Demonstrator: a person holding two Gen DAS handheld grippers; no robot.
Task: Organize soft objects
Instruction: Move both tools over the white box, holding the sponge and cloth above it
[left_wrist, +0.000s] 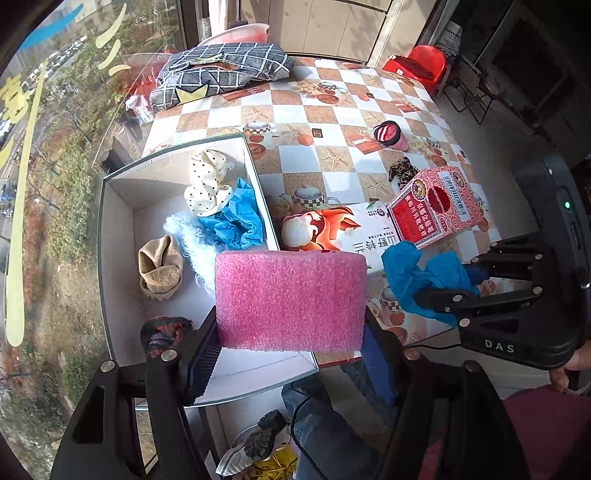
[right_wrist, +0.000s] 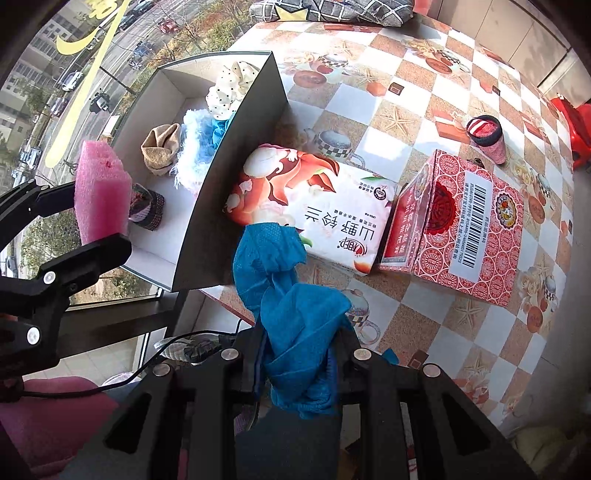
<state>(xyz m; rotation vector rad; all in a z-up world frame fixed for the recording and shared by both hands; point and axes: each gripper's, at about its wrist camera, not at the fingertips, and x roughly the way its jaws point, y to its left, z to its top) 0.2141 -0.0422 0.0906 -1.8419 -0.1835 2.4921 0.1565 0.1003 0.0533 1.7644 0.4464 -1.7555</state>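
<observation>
My left gripper (left_wrist: 291, 332) is shut on a pink foam block (left_wrist: 290, 299) and holds it above the near corner of the white cardboard box (left_wrist: 122, 229). In the right wrist view the same pink foam block (right_wrist: 101, 195) shows at the left, over the box edge. My right gripper (right_wrist: 299, 354) is shut on a crumpled blue cloth (right_wrist: 291, 291) that hangs above the table's near edge; the same blue cloth (left_wrist: 417, 277) shows at the right of the left wrist view. Inside the box lie a polka-dot cloth (left_wrist: 207, 184), a blue cloth (left_wrist: 236, 218), a white fluffy piece (left_wrist: 192, 240), a beige sock (left_wrist: 160, 269) and a dark knitted item (left_wrist: 162, 332).
On the checked tablecloth (left_wrist: 332, 110) lie a tissue pack (left_wrist: 332, 229), a red patterned carton (left_wrist: 436, 206), a leopard-print scrunchie (left_wrist: 402, 170) and a pink rolled sock (left_wrist: 389, 134). A grey checked cushion (left_wrist: 221, 74) sits at the far end. A window runs along the left; a red stool (left_wrist: 421, 66) stands beyond.
</observation>
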